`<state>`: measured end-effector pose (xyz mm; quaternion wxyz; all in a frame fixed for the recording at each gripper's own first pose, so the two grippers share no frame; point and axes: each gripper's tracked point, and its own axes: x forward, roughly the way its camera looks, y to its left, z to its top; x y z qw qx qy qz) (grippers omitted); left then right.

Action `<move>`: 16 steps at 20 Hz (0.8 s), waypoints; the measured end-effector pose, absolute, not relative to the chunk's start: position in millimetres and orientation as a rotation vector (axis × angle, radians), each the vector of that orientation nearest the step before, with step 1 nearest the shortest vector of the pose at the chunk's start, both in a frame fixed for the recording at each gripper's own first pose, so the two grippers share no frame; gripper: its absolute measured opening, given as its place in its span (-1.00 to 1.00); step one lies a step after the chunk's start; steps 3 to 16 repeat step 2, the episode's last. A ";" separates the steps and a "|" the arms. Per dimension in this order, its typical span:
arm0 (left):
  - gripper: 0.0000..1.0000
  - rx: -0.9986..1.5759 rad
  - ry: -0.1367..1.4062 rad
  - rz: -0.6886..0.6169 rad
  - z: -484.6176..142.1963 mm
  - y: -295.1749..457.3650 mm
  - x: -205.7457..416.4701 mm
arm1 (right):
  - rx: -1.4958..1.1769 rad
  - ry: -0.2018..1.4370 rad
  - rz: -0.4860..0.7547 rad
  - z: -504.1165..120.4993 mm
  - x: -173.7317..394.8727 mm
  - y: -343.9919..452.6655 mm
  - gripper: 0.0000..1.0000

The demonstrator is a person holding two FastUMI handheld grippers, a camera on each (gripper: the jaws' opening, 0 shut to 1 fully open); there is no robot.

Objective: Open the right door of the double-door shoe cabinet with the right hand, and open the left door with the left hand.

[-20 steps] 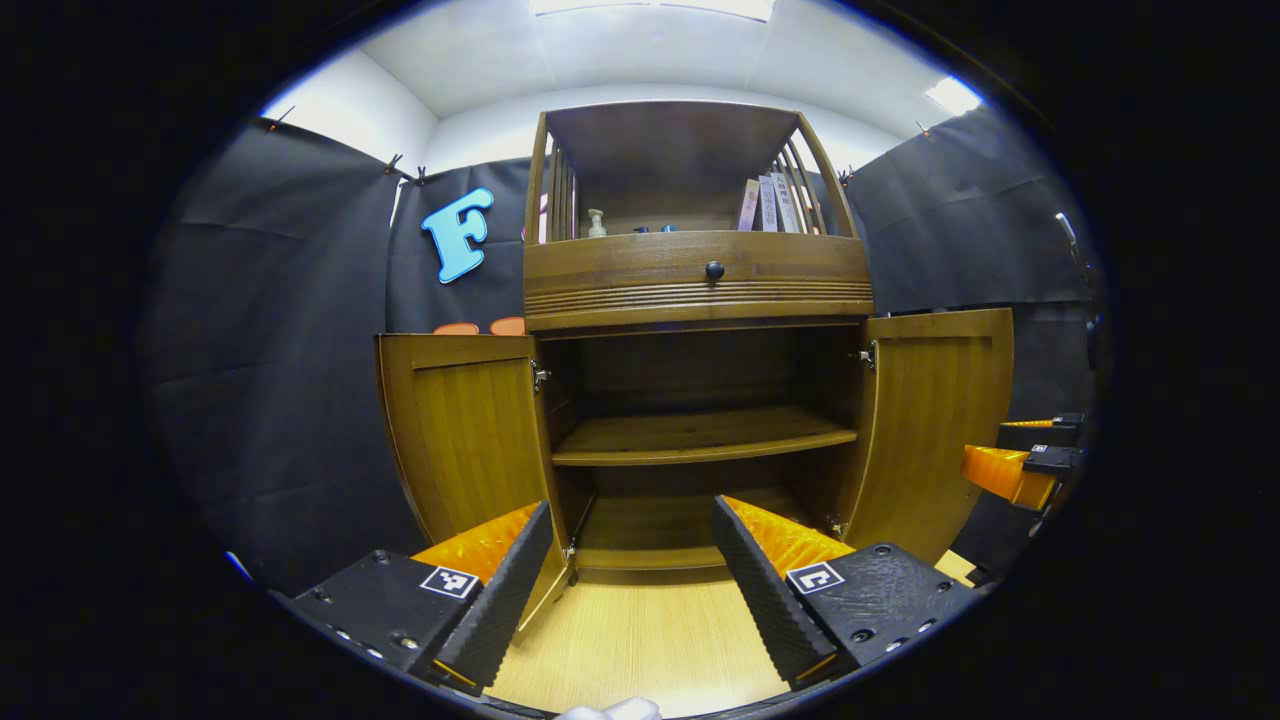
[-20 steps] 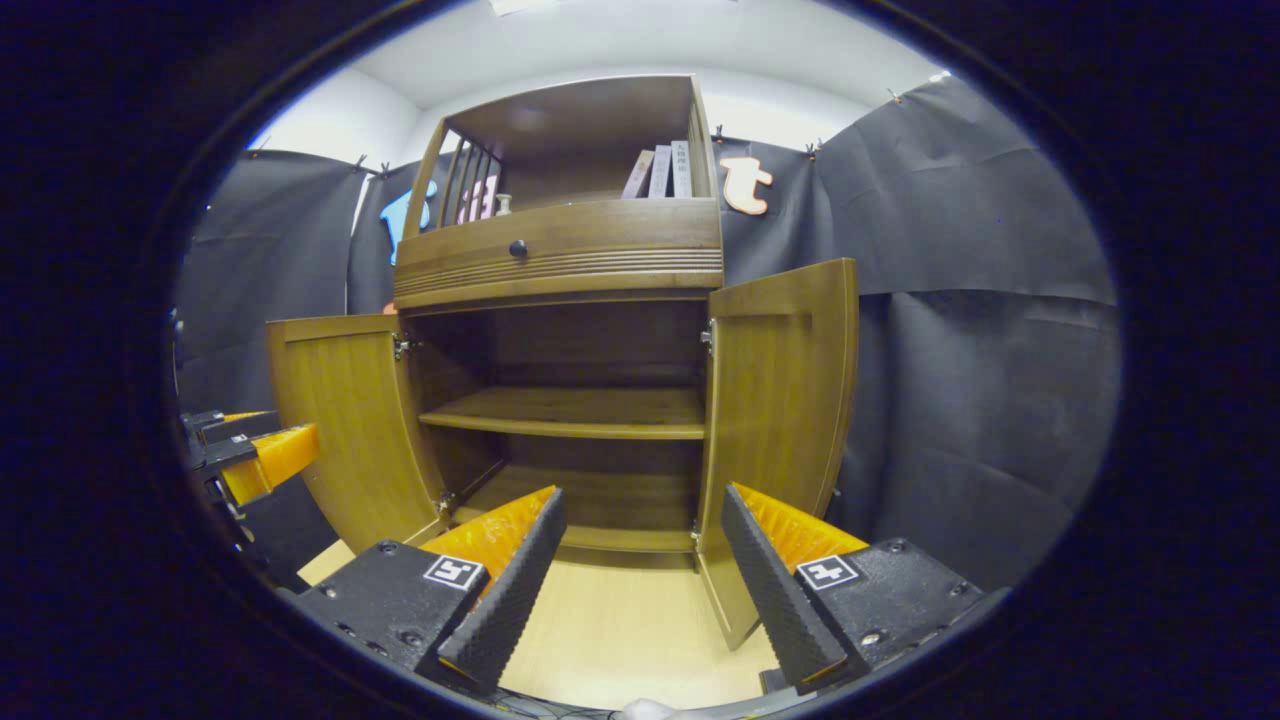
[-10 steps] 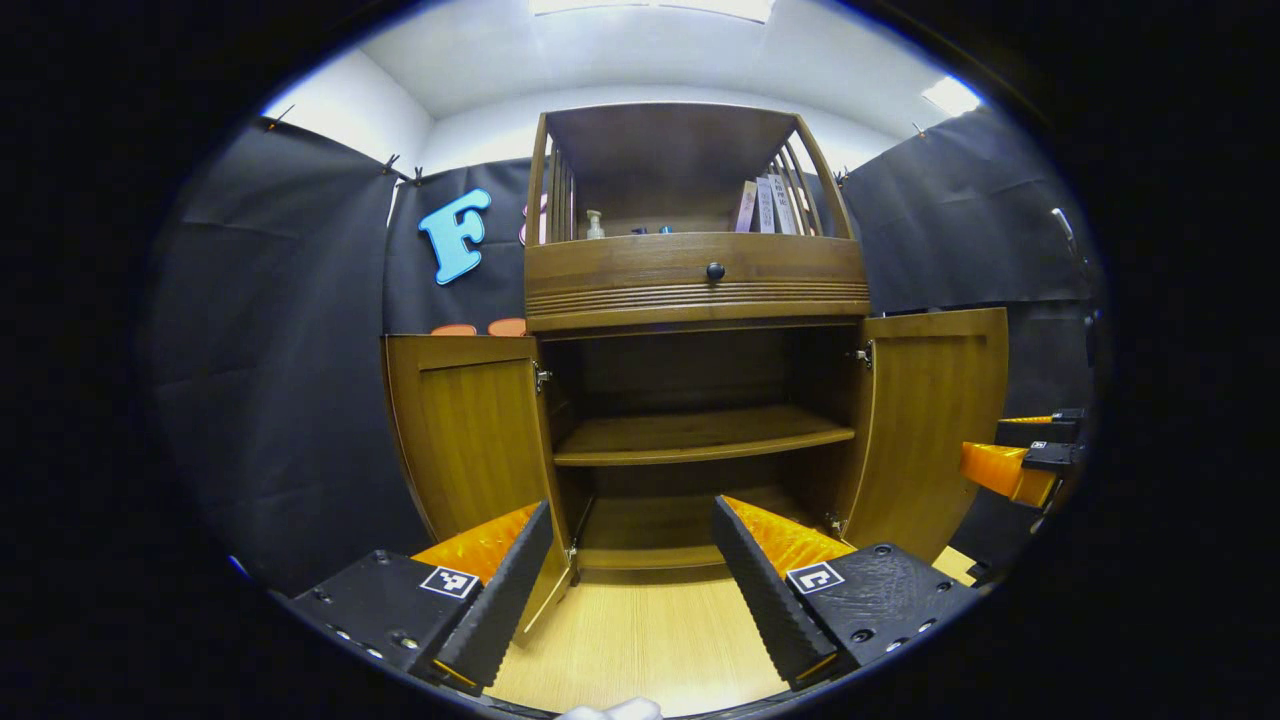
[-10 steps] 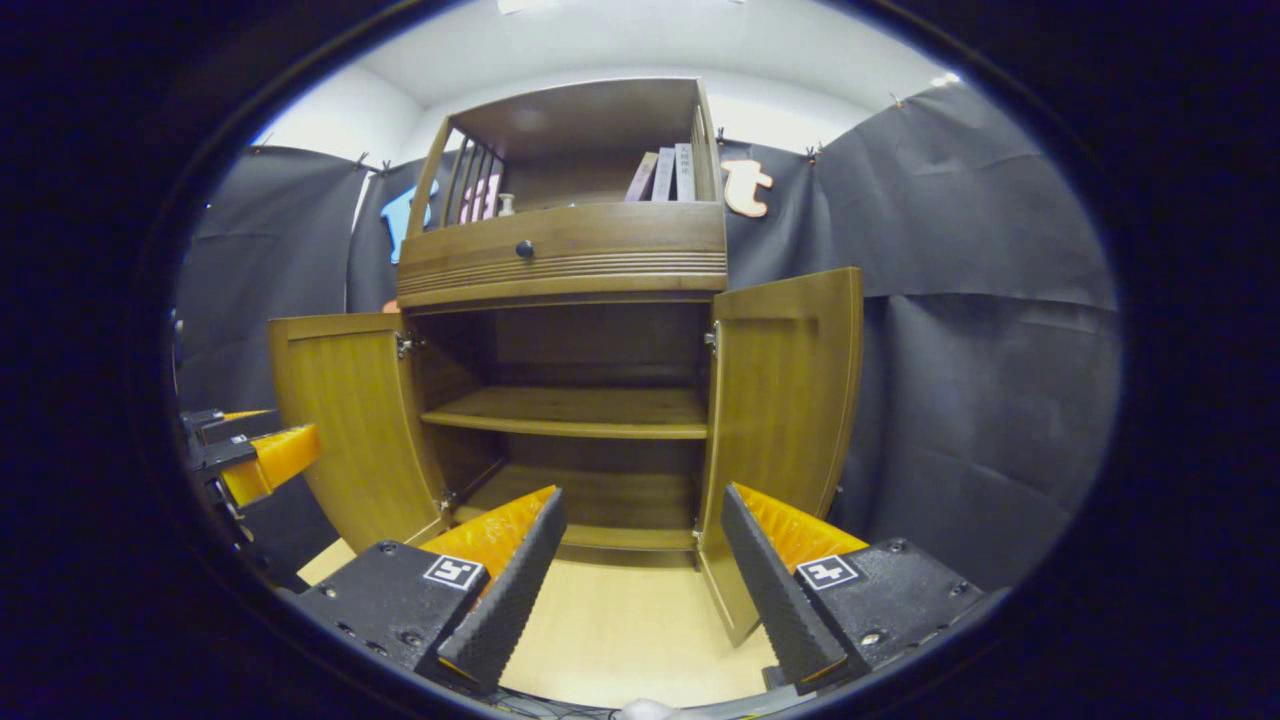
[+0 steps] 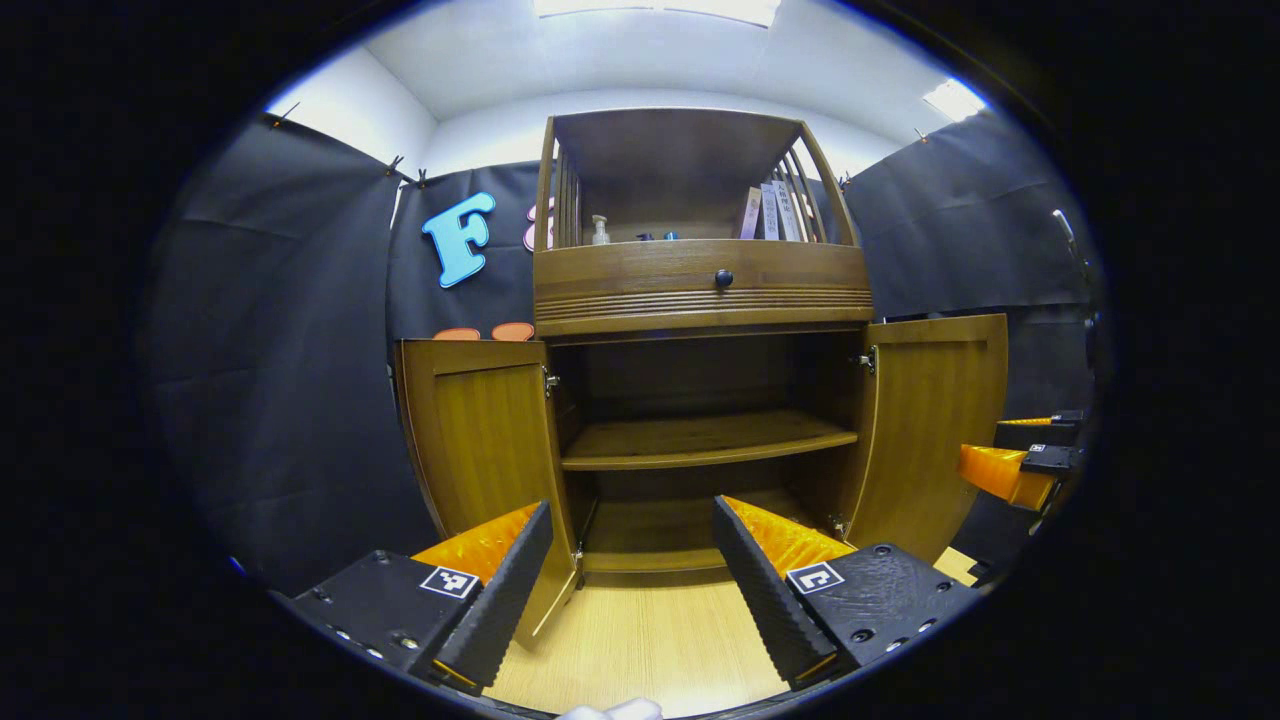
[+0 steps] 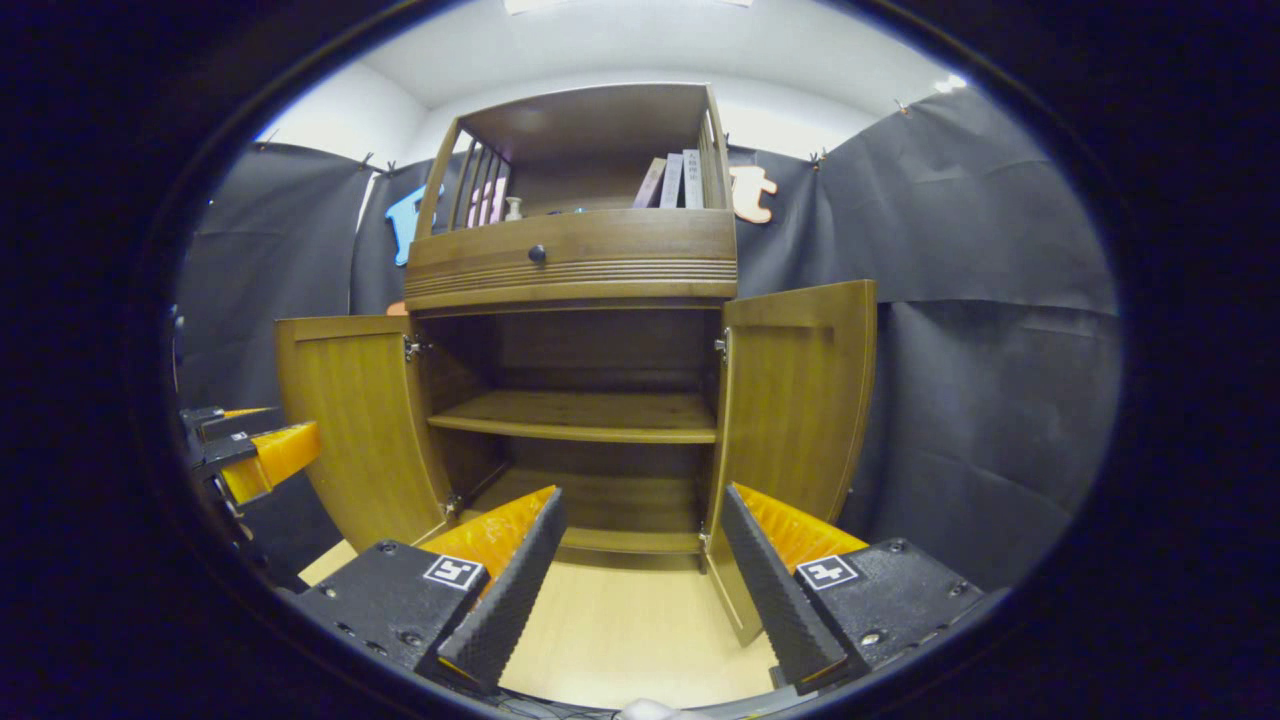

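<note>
The cabinet (image 5: 700,300) stands against the far wall on a wooden floor (image 5: 650,640). Both lower doors are swung outward: the left door (image 5: 485,430) is hinged at the left side, the right door (image 5: 935,425) at the right side. The open compartment holds one shelf (image 5: 700,440). Above it sits a drawer (image 5: 700,280) with a dark knob (image 5: 722,278); books (image 5: 770,210) and a bottle (image 5: 599,230) stand in the top bay. The left gripper (image 5: 630,560) is near the camera, in front of the left door, fingers spread wide, holding nothing. The right gripper (image 6: 640,560) is in front of the right door (image 6: 795,400), fingers likewise spread wide and empty. Neither gripper touches a door.
</note>
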<state>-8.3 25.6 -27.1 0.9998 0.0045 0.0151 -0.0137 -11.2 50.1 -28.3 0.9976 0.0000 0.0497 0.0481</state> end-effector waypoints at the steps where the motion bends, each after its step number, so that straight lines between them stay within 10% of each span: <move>1: 0.92 0.011 0.031 -0.027 -27.2 27.0 -8.2 | 0.001 0.099 0.096 -28.3 -11.3 50.8 0.97; 16: 0.80 0.011 0.031 -0.028 -27.0 28.0 -7.8 | 0.001 0.098 0.097 -27.8 -11.2 51.7 0.97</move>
